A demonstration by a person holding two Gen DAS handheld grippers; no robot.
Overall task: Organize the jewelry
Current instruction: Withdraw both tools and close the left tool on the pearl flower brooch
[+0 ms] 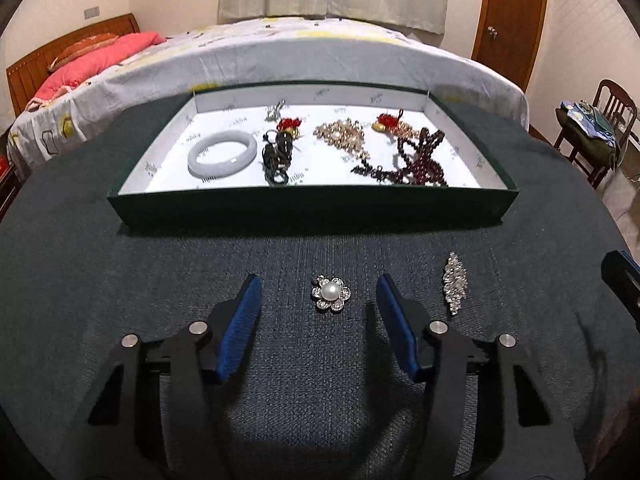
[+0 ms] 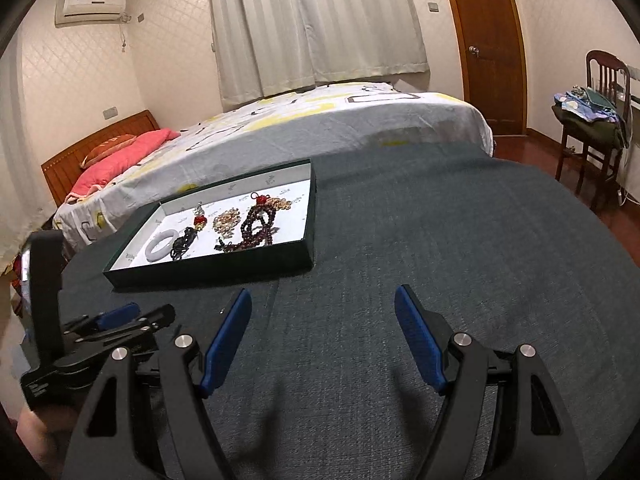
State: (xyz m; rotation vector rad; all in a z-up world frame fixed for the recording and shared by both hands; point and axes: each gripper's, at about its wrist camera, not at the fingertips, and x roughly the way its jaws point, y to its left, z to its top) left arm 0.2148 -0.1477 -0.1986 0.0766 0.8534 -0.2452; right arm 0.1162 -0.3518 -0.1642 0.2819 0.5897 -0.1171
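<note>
A pearl flower brooch (image 1: 331,293) lies on the dark cloth, between the blue pads of my left gripper (image 1: 320,286), which stands open with neither pad touching it. A long crystal brooch (image 1: 455,282) lies just right of the right pad. Beyond them a dark green tray (image 1: 312,206) with a white floor holds a pale bangle (image 1: 222,153), a black bead piece (image 1: 276,156), a gold cluster (image 1: 344,134) and dark red beads (image 1: 420,154). My right gripper (image 2: 322,298) stands open over bare cloth, right of the tray (image 2: 208,270); the left gripper (image 2: 116,316) shows at its lower left.
The table wears a dark grey-green cloth (image 1: 80,264). Behind it stands a bed (image 1: 280,52) with a pink pillow (image 1: 100,60). A wooden chair (image 2: 592,132) piled with clothes stands at the right by a wooden door (image 2: 488,40).
</note>
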